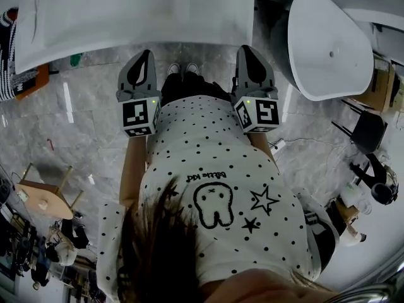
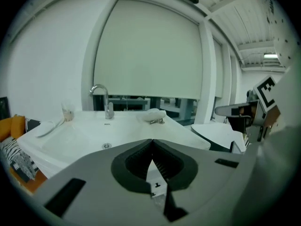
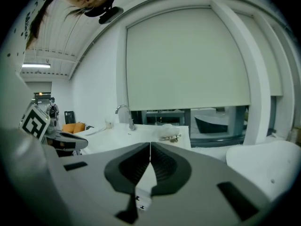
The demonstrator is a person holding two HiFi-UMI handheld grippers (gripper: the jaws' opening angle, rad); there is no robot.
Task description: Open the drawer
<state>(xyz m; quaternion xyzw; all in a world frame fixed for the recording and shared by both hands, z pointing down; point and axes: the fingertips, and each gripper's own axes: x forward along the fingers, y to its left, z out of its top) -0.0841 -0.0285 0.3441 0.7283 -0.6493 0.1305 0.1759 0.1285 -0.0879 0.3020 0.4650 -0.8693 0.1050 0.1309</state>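
Drawer: not visible in any view. Judged to sit in the cabinet front under the washbasin, hidden beneath the counter's overhang in the head view.
Washbasin: white, directly ahead of the person, with a tap at its far side and a small pale item on the counter.
Risk, grip: both grippers are closed, so neither can take a handle or lip until its jaws part.
Risk, approach: both grippers point over the counter top, above where the drawer should be. Dropping to it means working under the overhang, where a jaw could knock the counter edge.
Risk, clearance: the shoes stand just beside the basin front, so a pulled drawer may strike the legs.
Left gripper: jaws fully together, ribbed pads meeting along their line, nothing between them, touching nothing.
Right gripper: jaws likewise pressed together and empty, clear of the counter.
Surroundings: a white bathtub to the right, well apart from both grippers.
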